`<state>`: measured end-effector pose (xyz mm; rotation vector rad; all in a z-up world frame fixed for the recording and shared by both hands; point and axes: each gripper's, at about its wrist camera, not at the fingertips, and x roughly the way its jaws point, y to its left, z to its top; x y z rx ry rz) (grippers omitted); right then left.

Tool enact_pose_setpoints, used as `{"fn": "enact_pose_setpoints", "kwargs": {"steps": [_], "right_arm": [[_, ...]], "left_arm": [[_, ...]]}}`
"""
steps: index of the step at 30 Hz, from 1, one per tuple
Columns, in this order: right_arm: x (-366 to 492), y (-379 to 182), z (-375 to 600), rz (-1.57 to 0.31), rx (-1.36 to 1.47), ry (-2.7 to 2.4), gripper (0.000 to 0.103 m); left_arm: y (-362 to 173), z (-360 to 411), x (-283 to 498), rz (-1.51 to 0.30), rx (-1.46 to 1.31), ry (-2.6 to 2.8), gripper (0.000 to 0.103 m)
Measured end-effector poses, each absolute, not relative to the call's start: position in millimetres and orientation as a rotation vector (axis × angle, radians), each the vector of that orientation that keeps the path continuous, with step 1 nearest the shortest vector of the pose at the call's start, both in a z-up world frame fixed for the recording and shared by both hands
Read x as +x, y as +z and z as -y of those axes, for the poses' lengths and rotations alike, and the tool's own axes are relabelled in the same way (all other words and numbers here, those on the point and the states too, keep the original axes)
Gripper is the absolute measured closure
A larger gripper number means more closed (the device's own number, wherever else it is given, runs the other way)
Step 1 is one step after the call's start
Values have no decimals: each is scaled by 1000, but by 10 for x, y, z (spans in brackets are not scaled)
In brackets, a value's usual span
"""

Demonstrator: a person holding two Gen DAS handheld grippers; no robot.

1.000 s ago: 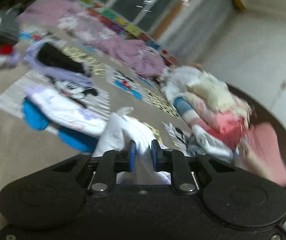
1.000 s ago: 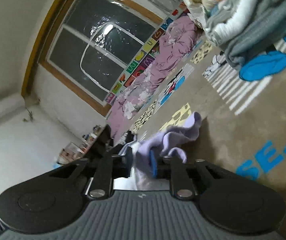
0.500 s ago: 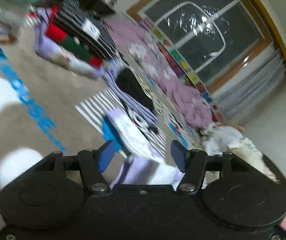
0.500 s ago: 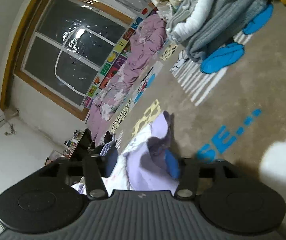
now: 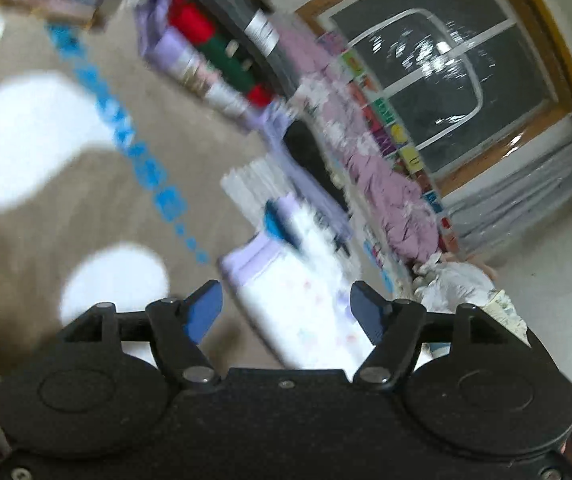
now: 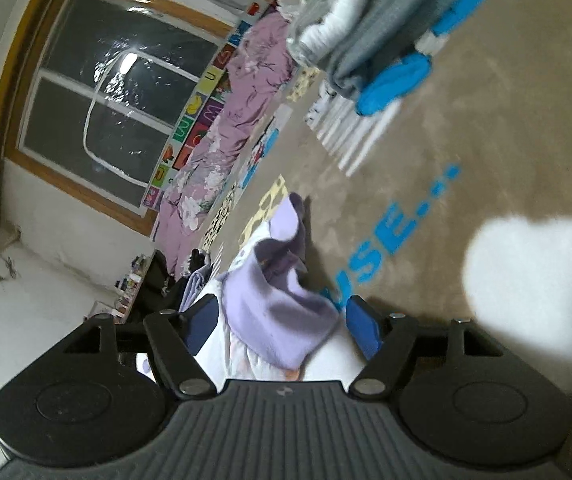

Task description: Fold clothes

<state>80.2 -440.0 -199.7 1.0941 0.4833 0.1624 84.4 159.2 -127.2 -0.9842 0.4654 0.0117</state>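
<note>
The tan carpet [image 6: 465,92] lay under everything. On it the white and lilac garment [image 5: 305,304] rested loose, its lilac fold [image 6: 282,312] between my right claw [image 6: 282,322]. My left claw [image 5: 286,314] and right had just been opening, both wide, gripping nothing.

We find our right gripper [image 6: 282,322] with jaws just opened, lilac garment [image 6: 282,312] lying loose between them on the beige carpet [image 6: 465,120]; a grey clothes pile [image 6: 373,20] lies far ahead.
</note>
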Motion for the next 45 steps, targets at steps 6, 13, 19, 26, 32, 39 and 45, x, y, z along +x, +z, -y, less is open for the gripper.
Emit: {"fn": "enact_pose_setpoints", "kwargs": {"steps": [6,13,19,26,32,39,45], "right_arm": [[858,-2015,4258,-513,1055,191,30],[936,-1997,4102,-503,948,193,28],[990,-2020,4072,-467,955,214,31],[1025,-2051,4044,-450,961,253,79],[859,-2018,4163,-428,1145,280,84],[682,-2002,4148,-476,1234,252,85],[560,-1984,4189,-534,1249,171,95]], "left_arm": [[-1436,-1473,964,-497,-1004,38,33],[-1455,-1309,1140,-432,-930,54,33],[-1494,-1216,1288,-401,-888,22,50],[-1387,-1221,1260,-375,-852,-56,91],[-1090,-1271,1088,-300,-843,-72,94],[-898,-1294,878,-324,-811,-45,94],[-923,-1311,764,-362,-798,-22,95]]}}
